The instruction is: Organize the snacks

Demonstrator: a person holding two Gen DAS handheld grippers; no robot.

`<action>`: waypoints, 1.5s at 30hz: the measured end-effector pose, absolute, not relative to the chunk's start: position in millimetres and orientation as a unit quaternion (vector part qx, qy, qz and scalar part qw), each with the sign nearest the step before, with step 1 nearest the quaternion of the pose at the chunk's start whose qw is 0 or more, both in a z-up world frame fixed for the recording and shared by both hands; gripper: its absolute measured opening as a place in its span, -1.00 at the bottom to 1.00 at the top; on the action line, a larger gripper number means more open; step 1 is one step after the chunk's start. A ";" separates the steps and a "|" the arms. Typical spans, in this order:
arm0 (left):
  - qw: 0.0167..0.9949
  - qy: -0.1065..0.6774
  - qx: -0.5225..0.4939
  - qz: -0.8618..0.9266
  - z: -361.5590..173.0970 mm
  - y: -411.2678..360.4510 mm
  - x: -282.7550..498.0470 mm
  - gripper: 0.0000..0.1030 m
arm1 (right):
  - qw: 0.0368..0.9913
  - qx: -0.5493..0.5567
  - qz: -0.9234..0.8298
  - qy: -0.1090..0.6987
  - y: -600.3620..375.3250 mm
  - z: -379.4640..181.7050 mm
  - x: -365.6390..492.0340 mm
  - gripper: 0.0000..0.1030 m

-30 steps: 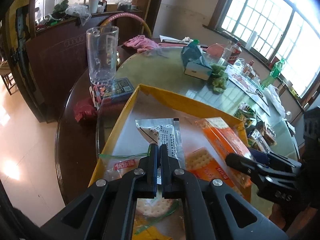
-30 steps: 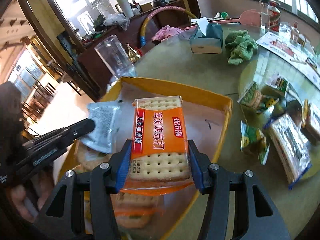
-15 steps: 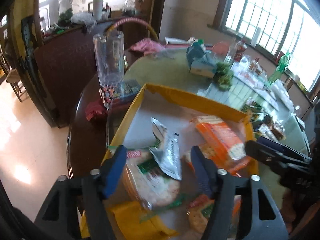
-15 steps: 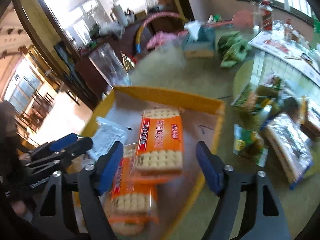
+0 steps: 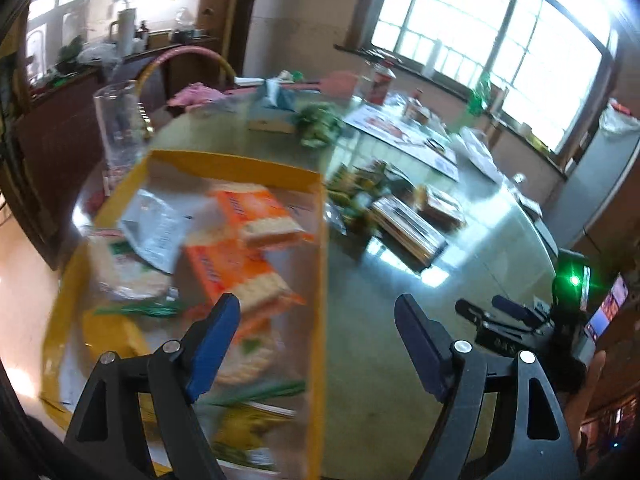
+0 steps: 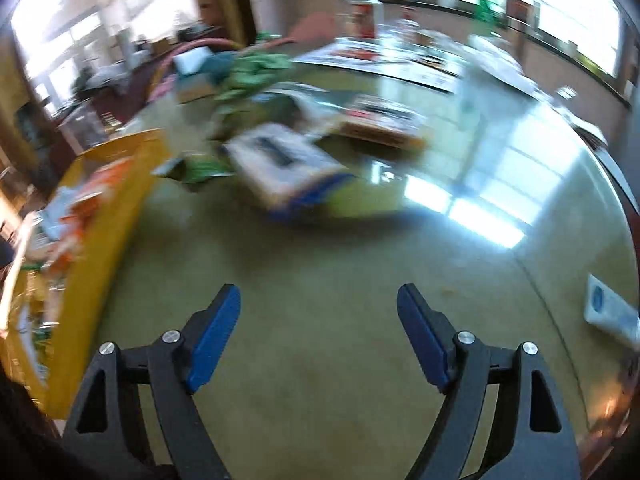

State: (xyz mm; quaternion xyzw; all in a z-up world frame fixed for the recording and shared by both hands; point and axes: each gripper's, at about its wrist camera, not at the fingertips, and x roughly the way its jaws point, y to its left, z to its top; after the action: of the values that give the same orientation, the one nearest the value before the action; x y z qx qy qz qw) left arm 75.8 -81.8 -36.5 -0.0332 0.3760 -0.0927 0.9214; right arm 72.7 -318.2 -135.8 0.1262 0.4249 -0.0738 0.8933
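Snack tray at the table's left edge, loose packets to its right.

In the tray [image 5: 316, 280] two cracker packets [image 5: 256, 216] lie side by side, one behind the other, with a foil sachet [image 5: 154, 228] to their left, resting on a round-cracker pack [image 5: 124, 268]. Right of the tray wall, on the table [image 5: 372, 380], lies a cluster of snack packets [image 5: 404, 224]. Behind the tray stand a glass mug [image 5: 120, 128] at left and a tissue box [image 5: 274, 110] farther back.

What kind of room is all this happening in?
Most likely a home dining room. A big round glass-topped table is strewn with snack packets and a tissue box; behind it stand a wooden sideboard with household clutter and a large paned window.
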 end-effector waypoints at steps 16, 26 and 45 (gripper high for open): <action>0.910 0.408 -0.055 -0.054 -64.4 -97.2 90.7 0.55 | 0.881 0.122 -0.152 0.432 -361.0 -157.4 120.1 1.00; 0.909 0.411 -0.057 -0.045 -63.8 -89.1 86.2 0.55 | 0.881 0.122 -0.152 0.432 -360.9 -157.0 119.5 1.00; 0.909 0.412 -0.055 -0.037 -63.7 -86.3 87.0 0.55 | 0.881 0.122 -0.152 0.432 -360.6 -156.9 119.5 1.00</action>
State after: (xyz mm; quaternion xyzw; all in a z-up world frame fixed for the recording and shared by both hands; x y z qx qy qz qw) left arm 87.0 -86.3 -63.7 -0.0551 0.4118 -0.0371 0.9088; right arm 119.5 -360.6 -156.9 0.1219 0.4319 -0.1519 0.8806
